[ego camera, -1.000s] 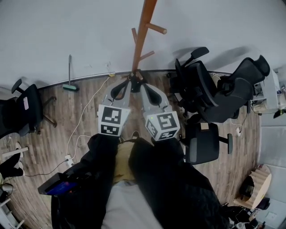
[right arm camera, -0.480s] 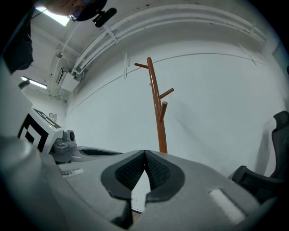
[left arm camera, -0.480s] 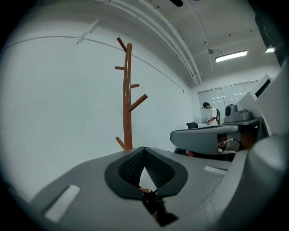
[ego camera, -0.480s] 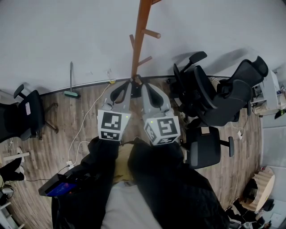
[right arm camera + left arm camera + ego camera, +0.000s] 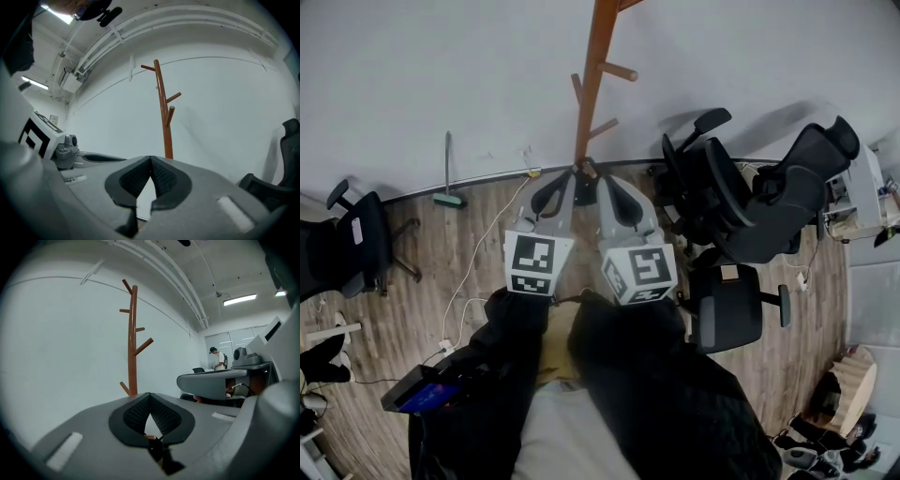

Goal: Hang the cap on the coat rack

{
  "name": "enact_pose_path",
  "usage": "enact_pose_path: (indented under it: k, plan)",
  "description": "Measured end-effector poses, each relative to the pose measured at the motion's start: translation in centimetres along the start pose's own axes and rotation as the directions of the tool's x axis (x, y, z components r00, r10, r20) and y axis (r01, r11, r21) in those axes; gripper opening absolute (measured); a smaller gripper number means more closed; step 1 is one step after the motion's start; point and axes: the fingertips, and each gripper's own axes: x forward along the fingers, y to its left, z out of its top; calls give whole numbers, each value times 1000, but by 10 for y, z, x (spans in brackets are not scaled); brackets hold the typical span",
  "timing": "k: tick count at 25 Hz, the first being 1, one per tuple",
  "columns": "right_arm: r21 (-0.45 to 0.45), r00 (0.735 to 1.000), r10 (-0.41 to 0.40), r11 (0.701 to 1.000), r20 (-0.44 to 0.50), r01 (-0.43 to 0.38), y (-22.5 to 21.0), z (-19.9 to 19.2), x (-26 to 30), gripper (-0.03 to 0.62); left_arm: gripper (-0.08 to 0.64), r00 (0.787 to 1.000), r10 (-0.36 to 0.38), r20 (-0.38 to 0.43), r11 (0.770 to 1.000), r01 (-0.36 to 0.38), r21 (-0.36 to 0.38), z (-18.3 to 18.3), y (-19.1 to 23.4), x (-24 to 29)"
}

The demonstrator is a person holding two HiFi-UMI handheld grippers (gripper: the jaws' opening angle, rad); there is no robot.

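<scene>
**A:** Where is the coat rack?

**B:** The coat rack (image 5: 592, 89) stands upright close to the white wall (image 5: 441, 75), straight ahead of both tongs. It is a brown wooden pole with short pegs angled up from it. In the head view its foot meets the wooden floor (image 5: 431, 272) just beyond the tong tips.

**A:** And the tongs themselves?

**B:** The left tongs (image 5: 573, 171) are pressed together with the ribbed pads meeting at the tips, and they pinch nothing. Only wall shows through the small gap behind the tips. The right tongs (image 5: 593, 172) are pressed together the same way and are also empty. The two sit side by side with their tips near each other, both aimed toward the rack. Each carries its marker cube, the left cube (image 5: 532, 264) and the right cube (image 5: 639, 270), with black sleeves (image 5: 487, 375) behind them.

**A:** What lies further out?

**B:** A cluster of black office chairs (image 5: 741, 197) stands right of the rack, near the wall. Another black chair (image 5: 347, 244) is at the left edge. Between it and the rack, a long-handled tool with a green head (image 5: 447, 178) leans at the wall. A white cable (image 5: 478, 244) trails across the floor. In the left gripper view, a curved grey desk (image 5: 211, 379) sits far off to the right, with a person (image 5: 218, 359) standing behind it.
</scene>
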Motion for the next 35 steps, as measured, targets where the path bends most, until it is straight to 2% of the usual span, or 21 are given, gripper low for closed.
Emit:
enact_pose_path:
  k: [12, 35]
  plan:
    - [0, 1000, -12, 1000, -2, 12, -3, -3, -1, -6, 2, 1000, -9, -8, 1000, 9, 5, -4, -2, 2]
    - [-29, 1000, 19, 999, 1, -19, 3, -2, 8, -8, 2, 1000, 12, -11, 1000, -12, 6, -6, 6, 3]
